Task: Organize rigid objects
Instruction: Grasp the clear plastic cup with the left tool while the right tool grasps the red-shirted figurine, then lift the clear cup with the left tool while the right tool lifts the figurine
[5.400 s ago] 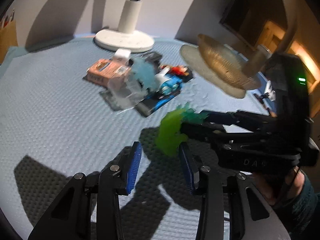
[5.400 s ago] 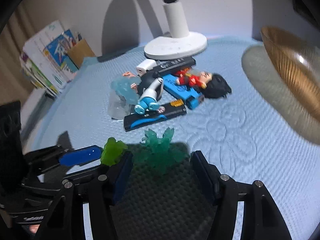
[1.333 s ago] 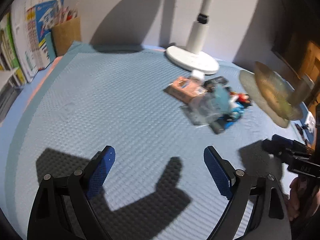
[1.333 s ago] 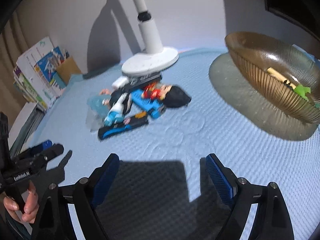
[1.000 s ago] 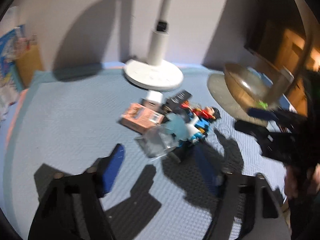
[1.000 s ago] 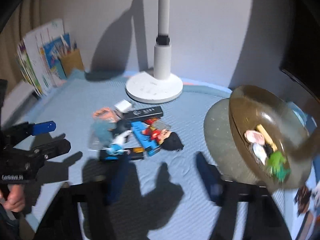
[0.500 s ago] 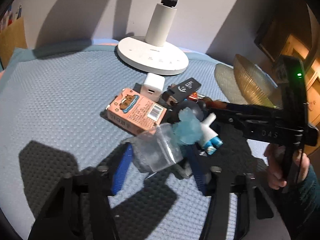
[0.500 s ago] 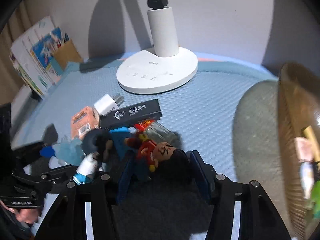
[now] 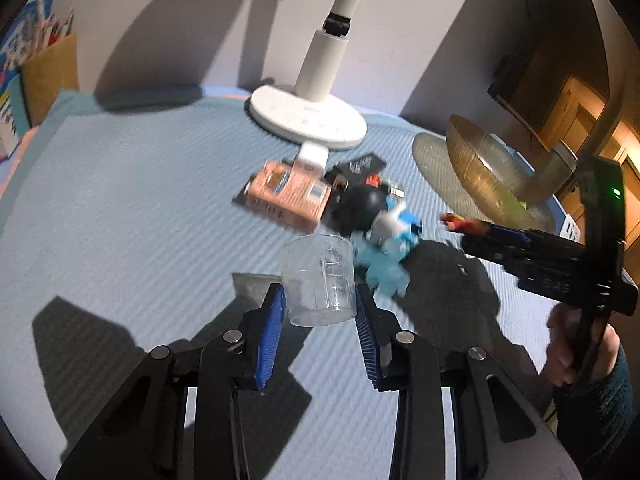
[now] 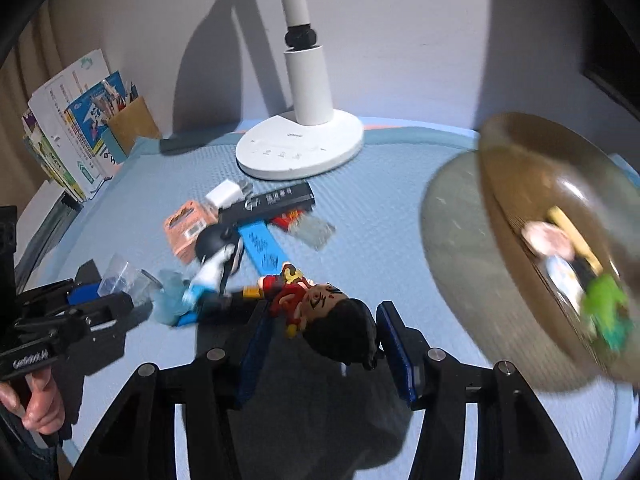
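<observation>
Measuring cup (image 9: pixel 318 280) sits pinched in our left jaws, figurine (image 10: pixel 320 320) in our right; squeezing the thin cup could crack it.

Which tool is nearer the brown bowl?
Right. The right tool, holding a doll, is beside the bowl; the left tool holds a cup farther away.

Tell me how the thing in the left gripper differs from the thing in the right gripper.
The left gripper is shut on a clear measuring cup; the right gripper is shut on a doll. The cup is see-through, with printed marks; the doll is opaque, with black hair and red clothes. The cup is gripped across its sides, mouth pointing away; the doll is gripped at its head, body pointing away. Both are small, rigid and held above the blue mat.
</observation>
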Demonstrator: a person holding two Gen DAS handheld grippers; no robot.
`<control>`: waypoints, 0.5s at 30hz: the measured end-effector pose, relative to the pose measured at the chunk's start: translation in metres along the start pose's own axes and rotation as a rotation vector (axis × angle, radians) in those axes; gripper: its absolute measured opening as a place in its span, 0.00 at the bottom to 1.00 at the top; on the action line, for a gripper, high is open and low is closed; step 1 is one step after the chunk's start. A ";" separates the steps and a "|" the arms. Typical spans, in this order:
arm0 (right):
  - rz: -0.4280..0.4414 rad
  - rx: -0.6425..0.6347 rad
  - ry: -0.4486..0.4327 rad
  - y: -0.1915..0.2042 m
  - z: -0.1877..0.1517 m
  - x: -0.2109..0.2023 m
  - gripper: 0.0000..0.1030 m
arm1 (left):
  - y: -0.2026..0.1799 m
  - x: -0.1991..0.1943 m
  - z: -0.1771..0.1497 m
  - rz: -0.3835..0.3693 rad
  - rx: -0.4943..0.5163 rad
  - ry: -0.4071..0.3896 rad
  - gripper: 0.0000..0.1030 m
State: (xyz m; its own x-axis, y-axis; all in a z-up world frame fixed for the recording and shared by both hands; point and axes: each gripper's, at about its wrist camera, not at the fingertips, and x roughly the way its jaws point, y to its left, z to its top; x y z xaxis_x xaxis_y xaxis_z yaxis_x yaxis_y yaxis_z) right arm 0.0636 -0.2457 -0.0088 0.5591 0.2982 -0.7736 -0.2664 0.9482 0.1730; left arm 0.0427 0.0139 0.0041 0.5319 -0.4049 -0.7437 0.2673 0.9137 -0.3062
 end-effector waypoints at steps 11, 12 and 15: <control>0.030 0.044 0.040 0.015 -0.055 -0.022 0.51 | 0.006 -0.013 -0.034 -0.018 -0.024 0.049 0.31; 0.029 0.047 0.053 0.016 -0.057 -0.018 0.51 | 0.007 -0.010 -0.036 -0.008 -0.028 0.061 0.32; 0.050 0.054 0.066 0.018 -0.065 -0.014 0.51 | 0.007 -0.012 -0.040 -0.005 -0.029 0.050 0.45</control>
State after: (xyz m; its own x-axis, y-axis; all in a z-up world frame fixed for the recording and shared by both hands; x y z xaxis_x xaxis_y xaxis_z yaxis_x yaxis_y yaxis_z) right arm -0.0003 -0.2397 -0.0348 0.4926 0.3391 -0.8015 -0.2485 0.9374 0.2438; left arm 0.0062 0.0268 -0.0130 0.4896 -0.4079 -0.7707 0.2463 0.9125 -0.3265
